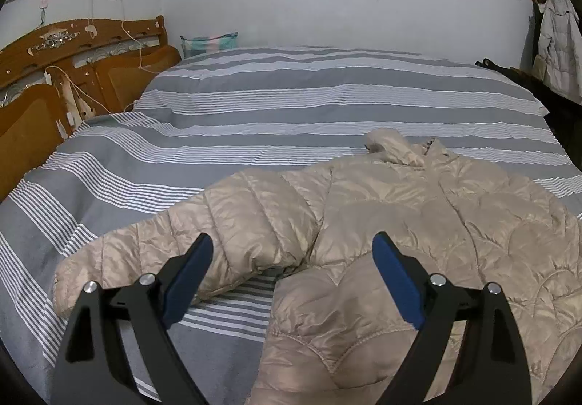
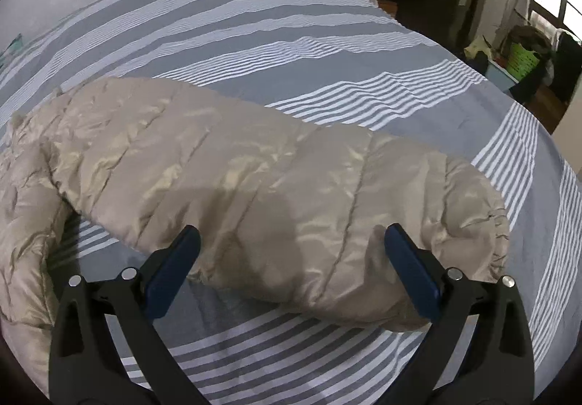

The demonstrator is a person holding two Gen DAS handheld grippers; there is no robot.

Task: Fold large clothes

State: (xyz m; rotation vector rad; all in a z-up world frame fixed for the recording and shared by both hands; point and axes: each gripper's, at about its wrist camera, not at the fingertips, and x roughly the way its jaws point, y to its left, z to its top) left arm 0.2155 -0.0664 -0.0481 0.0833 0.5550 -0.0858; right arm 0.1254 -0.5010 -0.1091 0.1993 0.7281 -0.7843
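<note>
A shiny beige quilted puffer jacket [image 1: 400,216] lies spread flat on a bed with a grey and white striped cover [image 1: 254,107]. Its collar points to the far side and one sleeve [image 1: 174,241] stretches out to the left. My left gripper [image 1: 293,252] is open and empty, hovering over the gap where that sleeve meets the body. In the right wrist view the other sleeve [image 2: 272,179] lies across the striped cover [image 2: 291,41], cuff to the right. My right gripper [image 2: 291,245] is open and empty, its jaws spread just above the sleeve's lower half.
A carved wooden headboard [image 1: 72,67] stands at the left of the bed. A light coat [image 1: 556,37] hangs at the right wall. Past the bed's right edge is dark floor with a green basket [image 2: 523,59] and clutter near a window.
</note>
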